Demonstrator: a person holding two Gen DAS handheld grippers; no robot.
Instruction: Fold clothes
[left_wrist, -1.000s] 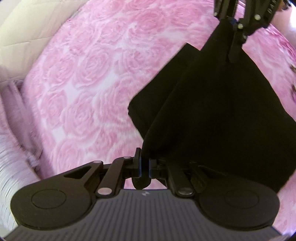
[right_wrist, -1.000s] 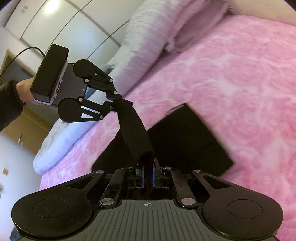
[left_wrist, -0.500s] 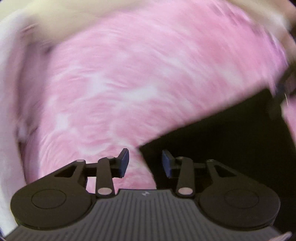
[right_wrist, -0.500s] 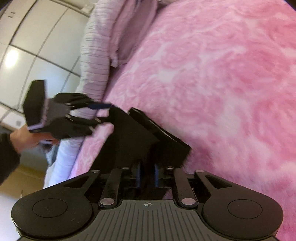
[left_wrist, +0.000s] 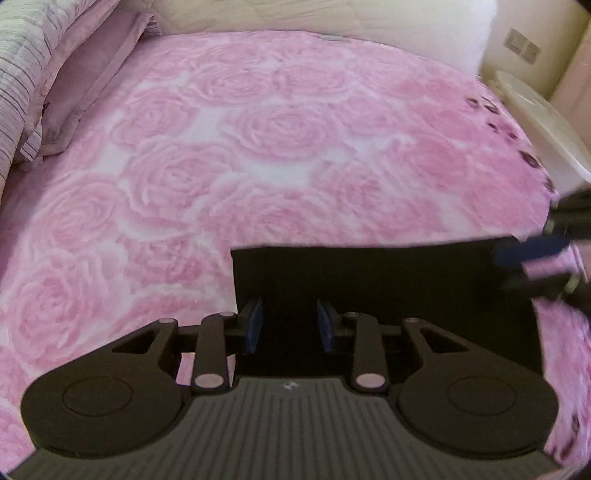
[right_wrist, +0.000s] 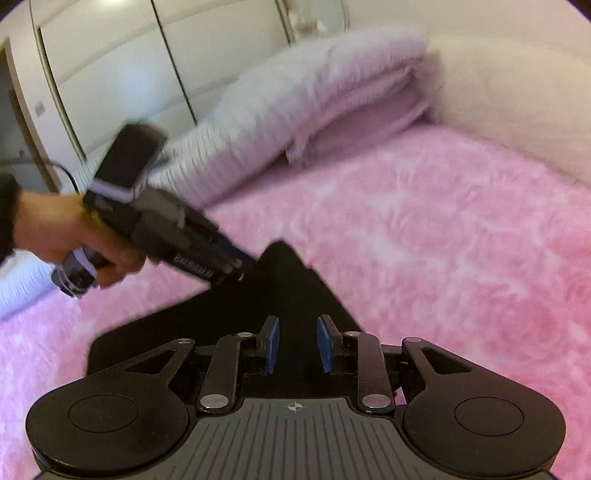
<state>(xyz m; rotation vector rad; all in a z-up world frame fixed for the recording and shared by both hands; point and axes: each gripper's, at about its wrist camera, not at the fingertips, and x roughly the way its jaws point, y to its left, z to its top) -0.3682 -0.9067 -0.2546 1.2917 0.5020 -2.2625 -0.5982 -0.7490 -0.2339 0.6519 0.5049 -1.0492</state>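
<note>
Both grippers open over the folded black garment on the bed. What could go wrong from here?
1. The left gripper hangs open right over the black garment; pulling away low might snag the top layer and undo the fold.
2. The right gripper sits equally close above the cloth, so the same drag could happen there.
3. The pink blanket looks plush and soft; pressing down to flatten may rumple the fold.

A pink rose-patterned blanket covered the bed ahead of both tongs. Striped pillows lay far left, a cream padded headboard beyond, white wardrobe doors behind the pillows.
</note>
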